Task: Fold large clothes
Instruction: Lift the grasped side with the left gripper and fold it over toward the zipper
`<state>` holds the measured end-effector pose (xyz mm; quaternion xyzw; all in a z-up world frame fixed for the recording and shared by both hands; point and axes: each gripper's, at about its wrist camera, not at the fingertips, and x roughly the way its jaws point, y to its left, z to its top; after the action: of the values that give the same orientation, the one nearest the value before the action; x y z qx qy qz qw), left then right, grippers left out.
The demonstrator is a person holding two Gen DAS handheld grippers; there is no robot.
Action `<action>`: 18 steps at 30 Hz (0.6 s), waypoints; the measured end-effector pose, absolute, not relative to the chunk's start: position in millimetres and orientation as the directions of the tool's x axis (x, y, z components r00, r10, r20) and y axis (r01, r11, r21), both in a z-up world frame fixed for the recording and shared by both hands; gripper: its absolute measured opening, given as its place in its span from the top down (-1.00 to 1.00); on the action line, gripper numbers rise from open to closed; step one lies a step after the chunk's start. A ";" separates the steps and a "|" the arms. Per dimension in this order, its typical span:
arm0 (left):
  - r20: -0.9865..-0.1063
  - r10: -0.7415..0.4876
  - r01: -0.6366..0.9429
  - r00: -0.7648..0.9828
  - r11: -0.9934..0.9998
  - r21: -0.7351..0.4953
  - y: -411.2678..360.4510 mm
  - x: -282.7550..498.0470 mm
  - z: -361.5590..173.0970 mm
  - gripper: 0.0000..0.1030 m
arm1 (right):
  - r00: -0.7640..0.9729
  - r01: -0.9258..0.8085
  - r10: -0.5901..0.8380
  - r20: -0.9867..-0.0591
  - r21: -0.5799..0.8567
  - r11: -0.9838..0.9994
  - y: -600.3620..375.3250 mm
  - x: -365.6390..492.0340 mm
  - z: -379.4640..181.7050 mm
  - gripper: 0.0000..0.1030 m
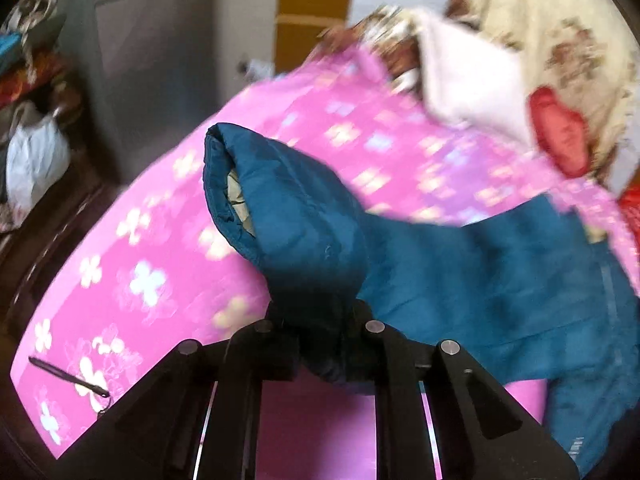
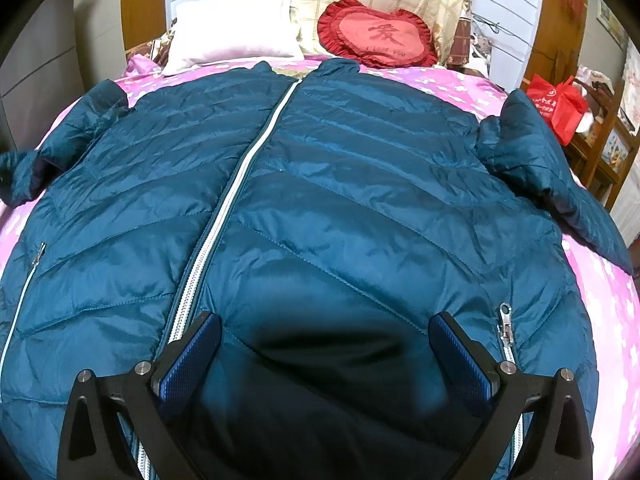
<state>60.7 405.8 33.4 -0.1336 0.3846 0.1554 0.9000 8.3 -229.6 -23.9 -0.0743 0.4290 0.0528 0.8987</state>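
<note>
A quilted, glossy teal puffer jacket point(image 2: 320, 208) lies front-up on the pink flowered bedsheet point(image 2: 600, 300), white zip closed. The left gripper point(image 1: 320, 320) pinches its sleeve cuff point(image 1: 280, 216); the right gripper point(image 2: 324, 344) hovers wide open, holding nothing. The left wrist view is motion-blurred

Heart cushion point(image 2: 378, 36), white pillow point(image 2: 234, 30), red bag point(image 2: 560, 106)

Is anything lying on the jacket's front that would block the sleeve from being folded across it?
Nothing visible does. The left hand-held gripper is shut on the sleeve; the jacket front lies bare, with the right hand-held gripper open above its hem.
</note>
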 end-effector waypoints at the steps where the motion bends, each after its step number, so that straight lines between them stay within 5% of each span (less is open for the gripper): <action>1: -0.721 0.159 -0.364 0.675 0.921 -0.137 397.6 60.4 43.1 0.77 | 0.634 -0.148 0.024 -0.773 -0.091 0.985 -231.1 7.4 -21.8 -1.00; 18: -0.513 -0.385 0.218 0.767 0.908 -0.357 77.6 108.5 188.2 0.77 | 0.711 0.050 -0.047 -0.701 -0.017 0.999 -330.1 -28.8 22.0 -1.00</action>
<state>108.5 77.6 188.2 -0.1394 0.3002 -0.1623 0.9296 -28.8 -330.1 22.0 0.0017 0.3791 -0.0261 0.9250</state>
